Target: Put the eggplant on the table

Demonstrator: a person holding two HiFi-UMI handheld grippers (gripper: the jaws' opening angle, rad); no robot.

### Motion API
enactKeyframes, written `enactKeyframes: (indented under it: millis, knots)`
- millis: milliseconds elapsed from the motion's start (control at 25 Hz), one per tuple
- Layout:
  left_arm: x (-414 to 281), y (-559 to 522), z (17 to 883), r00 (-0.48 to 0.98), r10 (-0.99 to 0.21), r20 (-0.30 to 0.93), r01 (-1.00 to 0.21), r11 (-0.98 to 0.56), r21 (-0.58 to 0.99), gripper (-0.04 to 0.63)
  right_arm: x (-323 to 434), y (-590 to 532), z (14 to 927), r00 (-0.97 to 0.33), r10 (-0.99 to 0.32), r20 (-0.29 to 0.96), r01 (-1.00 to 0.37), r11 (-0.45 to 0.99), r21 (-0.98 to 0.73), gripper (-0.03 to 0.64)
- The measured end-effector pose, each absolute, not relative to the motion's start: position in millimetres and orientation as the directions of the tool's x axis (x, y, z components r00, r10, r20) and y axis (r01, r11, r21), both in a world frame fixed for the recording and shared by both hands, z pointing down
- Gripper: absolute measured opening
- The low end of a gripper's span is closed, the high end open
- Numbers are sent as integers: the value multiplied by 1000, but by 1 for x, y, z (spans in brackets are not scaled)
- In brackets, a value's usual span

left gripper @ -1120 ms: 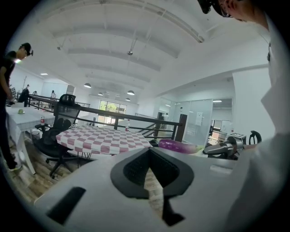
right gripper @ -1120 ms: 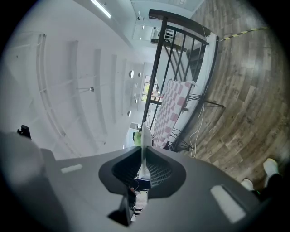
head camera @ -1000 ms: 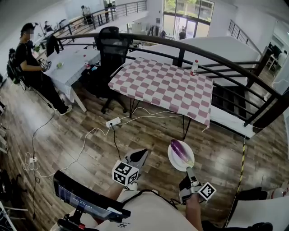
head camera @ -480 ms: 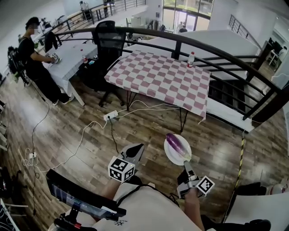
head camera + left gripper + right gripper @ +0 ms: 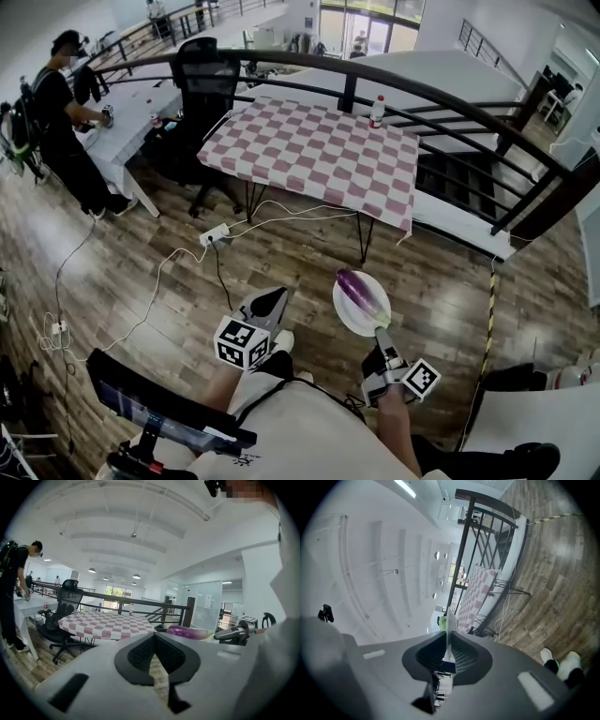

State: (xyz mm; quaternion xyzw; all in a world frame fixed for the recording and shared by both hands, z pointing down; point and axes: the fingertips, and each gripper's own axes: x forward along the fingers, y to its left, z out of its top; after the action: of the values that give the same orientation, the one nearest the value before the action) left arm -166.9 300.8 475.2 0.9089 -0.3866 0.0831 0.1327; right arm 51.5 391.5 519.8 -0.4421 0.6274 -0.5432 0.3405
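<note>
Both grippers have come a little nearer the checked table point(image 5: 309, 155), well ahead of them. Right gripper point(image 5: 380, 331) is pinched on the rim of the white plate point(image 5: 349, 317), with the eggplant point(image 5: 362, 290) lying on it just beyond its tips. Left gripper point(image 5: 273, 302) is closed and empty. Best keep that plate level while walking, or the eggplant may roll off

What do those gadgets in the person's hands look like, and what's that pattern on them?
Both are pale grey plastic handpieces that taper to a pointed beak. The left tongs and right tongs are lined inside with black ribbed pads. Each carries a white cube printed with black square markers. The person wears a white top.
</note>
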Motion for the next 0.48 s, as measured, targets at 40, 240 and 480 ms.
enactKeyframes:
  millis: [40, 240, 480]
  knots:
    - [-167, 298, 476, 687, -681, 252, -725, -665, 180, 6, 52, 391, 520, -375, -925, 54, -186, 18, -982, 40]
    - [-165, 289, 479, 691, -678, 253, -722, -666, 186, 6, 54, 390, 523, -367, -928, 66, -194, 7, -981, 40]
    - [-163, 267, 482, 703, -666, 249, -710, -678, 193, 6, 54, 373, 523, -356, -932, 67, -202, 6, -979, 41]
